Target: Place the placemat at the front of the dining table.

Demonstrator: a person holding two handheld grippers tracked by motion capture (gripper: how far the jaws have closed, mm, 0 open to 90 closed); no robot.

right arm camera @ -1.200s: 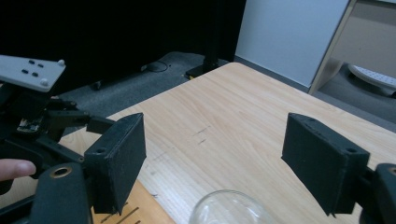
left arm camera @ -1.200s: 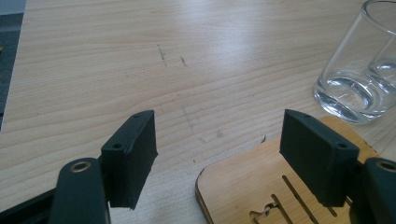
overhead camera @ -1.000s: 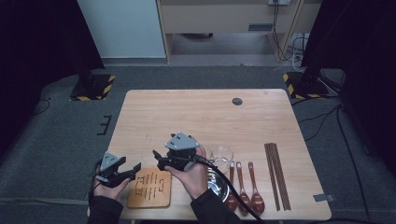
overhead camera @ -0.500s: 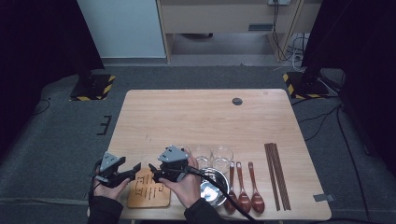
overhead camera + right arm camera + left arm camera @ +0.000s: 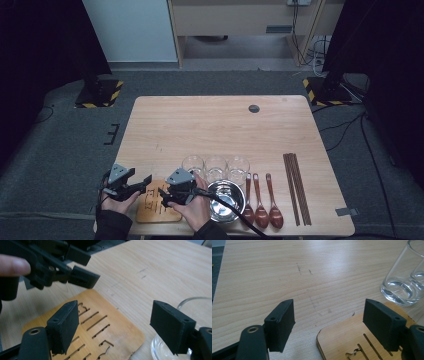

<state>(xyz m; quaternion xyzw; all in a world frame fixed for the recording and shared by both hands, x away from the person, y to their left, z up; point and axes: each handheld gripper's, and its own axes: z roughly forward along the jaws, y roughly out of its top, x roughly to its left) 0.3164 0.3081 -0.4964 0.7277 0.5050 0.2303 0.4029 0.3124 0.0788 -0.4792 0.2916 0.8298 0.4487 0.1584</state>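
Note:
A slotted wooden board (image 5: 149, 212) lies flat at the table's front left. My left gripper (image 5: 148, 181) hovers at the board's left far corner, jaws open. In the left gripper view, my left gripper (image 5: 328, 315) has the board's rounded corner (image 5: 344, 340) below the gap and nothing between the pads. My right gripper (image 5: 161, 194) points left, low over the board, also open. In the right gripper view, my right gripper (image 5: 115, 320) straddles the slotted board (image 5: 100, 315), with the left gripper (image 5: 86, 266) just beyond.
Three clear glasses (image 5: 216, 165) stand in a row right of the board, the nearest glass (image 5: 402, 282) close to my left jaws. A metal bowl (image 5: 225, 200), three wooden spoons (image 5: 260, 200) and dark chopsticks (image 5: 296, 187) lie further right. The table's front edge (image 5: 240, 235) is near.
My right gripper has come down and to the left, over the board, uncovering the glasses and the bowl. The left gripper has stayed put.

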